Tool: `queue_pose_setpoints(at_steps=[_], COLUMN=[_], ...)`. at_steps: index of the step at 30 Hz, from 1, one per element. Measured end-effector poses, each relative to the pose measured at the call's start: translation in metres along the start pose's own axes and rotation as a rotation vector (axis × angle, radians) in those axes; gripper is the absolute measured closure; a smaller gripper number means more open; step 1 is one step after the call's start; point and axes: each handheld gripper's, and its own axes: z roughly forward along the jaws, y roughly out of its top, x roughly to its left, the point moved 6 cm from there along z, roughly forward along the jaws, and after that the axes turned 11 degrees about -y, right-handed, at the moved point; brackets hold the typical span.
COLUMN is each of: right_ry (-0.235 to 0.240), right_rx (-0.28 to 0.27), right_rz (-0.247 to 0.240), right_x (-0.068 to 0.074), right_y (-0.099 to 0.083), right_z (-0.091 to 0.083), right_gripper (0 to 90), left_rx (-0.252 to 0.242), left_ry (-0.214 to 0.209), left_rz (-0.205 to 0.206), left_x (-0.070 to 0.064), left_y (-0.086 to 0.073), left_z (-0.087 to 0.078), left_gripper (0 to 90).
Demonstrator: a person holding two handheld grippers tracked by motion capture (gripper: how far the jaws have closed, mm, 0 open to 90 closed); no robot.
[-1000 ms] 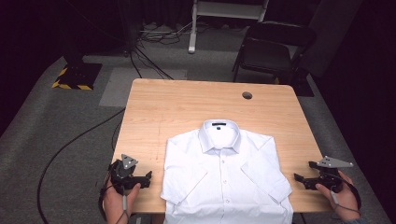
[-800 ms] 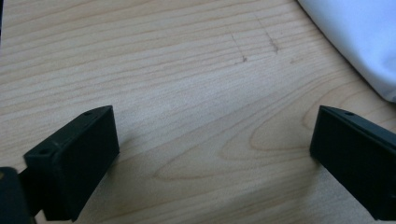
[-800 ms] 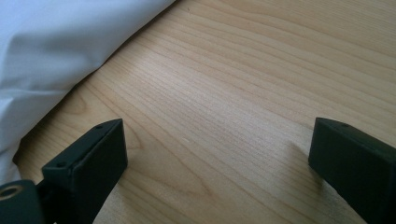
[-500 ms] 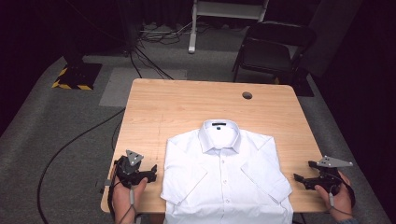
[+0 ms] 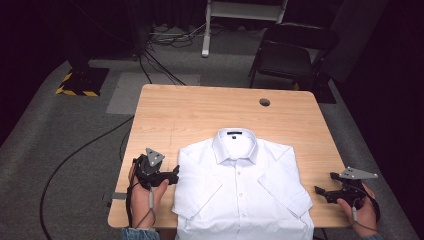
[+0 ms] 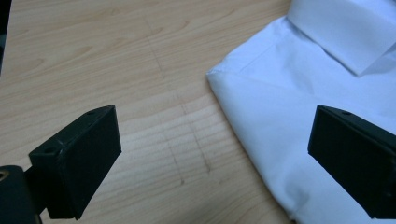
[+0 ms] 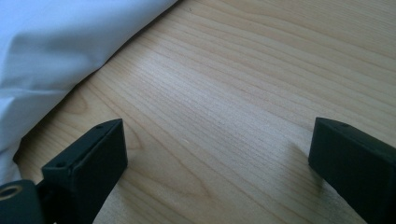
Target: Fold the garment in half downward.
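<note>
Surface: light wooden table (image 5: 200, 115), rectangular, grain running across; one round cable hole (image 5: 264, 102) near the far edge, beyond the shirt's collar and to its right.

Room: grey carpeted floor (image 5: 60, 135) around the table; dark surroundings. Black chair (image 5: 290, 55) beyond the far right corner of the table. White stand base (image 5: 240, 12) beyond the far edge. Yellow-and-black striped mat (image 5: 77, 90) on the floor off the far left corner. Black cables (image 5: 80, 150) trailing over the carpet on the left side of the table.

Item: white short-sleeved shirt (image 5: 240, 185), buttoned, laid flat face up on the near half of the table, collar toward the far edge, hem at the near edge, sleeves folded in over the front.

Left gripper (image 5: 172, 176): held in a hand at the shirt's left edge, jaws spread wide, gripping nothing. In the left gripper view one jaw is over bare wood, the other over the shirt's cloth (image 6: 280, 107), the folded edge between them.

Right gripper (image 5: 320, 191): held in a hand just beside the shirt's right sleeve, jaws likewise spread, empty. In the right gripper view both jaws are over bare wood, the cloth (image 7: 60, 42) apart from them.
</note>
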Motion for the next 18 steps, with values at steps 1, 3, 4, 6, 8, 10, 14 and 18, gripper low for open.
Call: queue_pose_setpoints(at_steps=[1, 3, 4, 6, 8, 10, 14, 18], right_ry=[0.000, 0.000, 0.000, 0.000, 0.000, 0.000, 0.000, 0.000], right_rx=[0.000, 0.000, 0.000, 0.000, 0.000, 0.000, 0.000, 0.000], right_rz=[0.000, 0.000, 0.000, 0.000, 0.000, 0.000, 0.000, 0.000], right_x=[0.000, 0.000, 0.000, 0.000, 0.000, 0.000, 0.000, 0.000], right_y=[0.000, 0.000, 0.000, 0.000, 0.000, 0.000, 0.000, 0.000], right_z=[0.000, 0.000, 0.000, 0.000, 0.000, 0.000, 0.000, 0.000], right_gripper=[4.3, 4.3, 4.3, 4.3, 4.3, 4.3, 4.3, 4.3], left_rx=[-0.006, -0.016, -0.012, -0.010, -0.003, 0.008, 0.009, 0.009], left_ry=[-0.001, -0.003, 0.000, 0.010, 0.018, 0.017, 0.013, -0.005], left_rz=[0.002, 0.008, 0.011, 0.021, 0.037, 0.045, 0.052, 0.037], left_x=[-0.001, -0.001, -0.001, -0.001, -0.002, -0.003, -0.004, -0.001], left_y=[0.003, 0.007, 0.009, 0.012, 0.015, 0.017, 0.020, 0.022], left_z=[0.001, 0.005, 0.007, 0.012, 0.018, 0.021, 0.029, 0.038], left_gripper=[2.8, 2.8, 2.8, 2.8, 2.9, 3.1, 4.2, 6.5])
